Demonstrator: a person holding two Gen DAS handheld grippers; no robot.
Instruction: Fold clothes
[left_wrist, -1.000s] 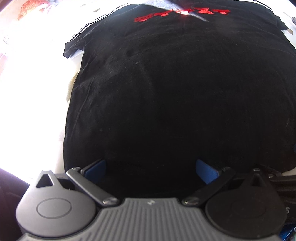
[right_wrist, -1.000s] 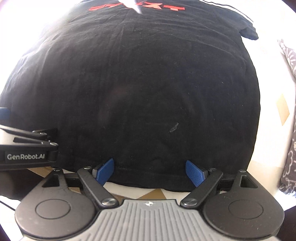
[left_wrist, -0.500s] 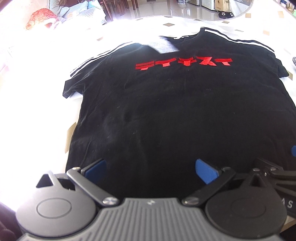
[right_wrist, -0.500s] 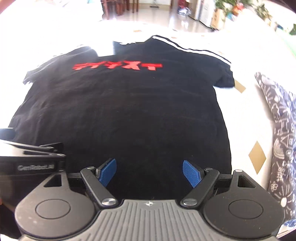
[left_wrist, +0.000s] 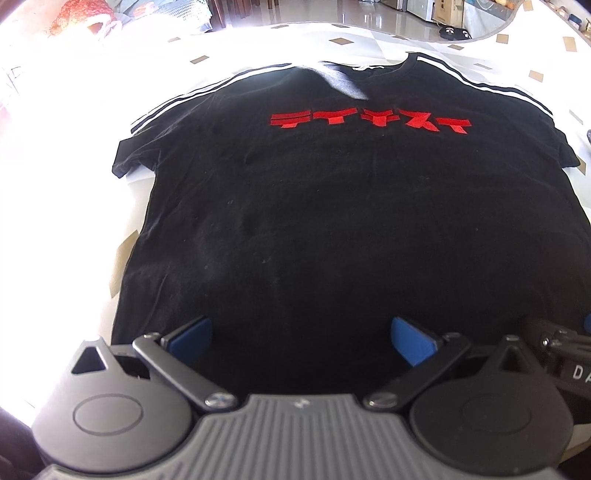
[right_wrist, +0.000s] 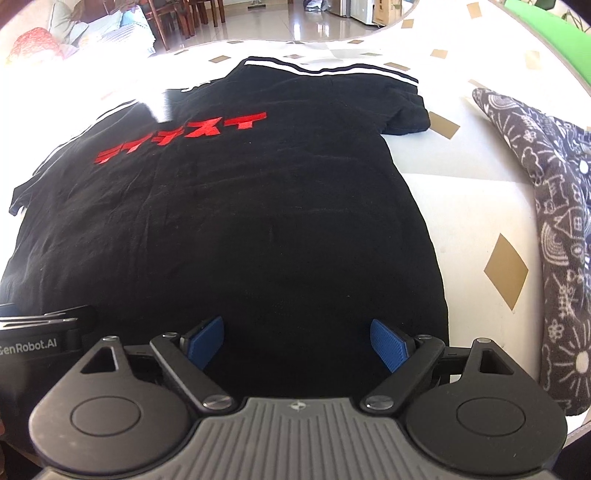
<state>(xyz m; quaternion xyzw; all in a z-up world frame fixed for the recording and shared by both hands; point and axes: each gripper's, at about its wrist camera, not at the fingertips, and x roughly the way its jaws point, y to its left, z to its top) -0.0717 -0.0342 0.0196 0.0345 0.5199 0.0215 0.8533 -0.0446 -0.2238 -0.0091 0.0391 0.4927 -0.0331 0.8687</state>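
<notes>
Patterned grey cloth (right_wrist: 561, 236) beside black T-shirt (right_wrist: 236, 229), right-wrist view only

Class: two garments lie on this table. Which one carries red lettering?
The black T-shirt spread flat, red lettering across its chest; the dark patterned cloth shows only white doodles.

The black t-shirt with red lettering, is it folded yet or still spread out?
Spread out. The black t-shirt with red lettering lies flat, front up, on the white table, both short sleeves extended sideways, no fold visible.

White tablecloth (right_wrist: 476, 206) patterned with tan diamonds, spread across the table, dark floral-printed fabric (right_wrist: 565, 236) laid at 3 o'clock, wooden chairs (right_wrist: 188, 14) seen at 11 o'clock, glossy tiled floor (right_wrist: 295, 22) at 12 o'clock.
</notes>
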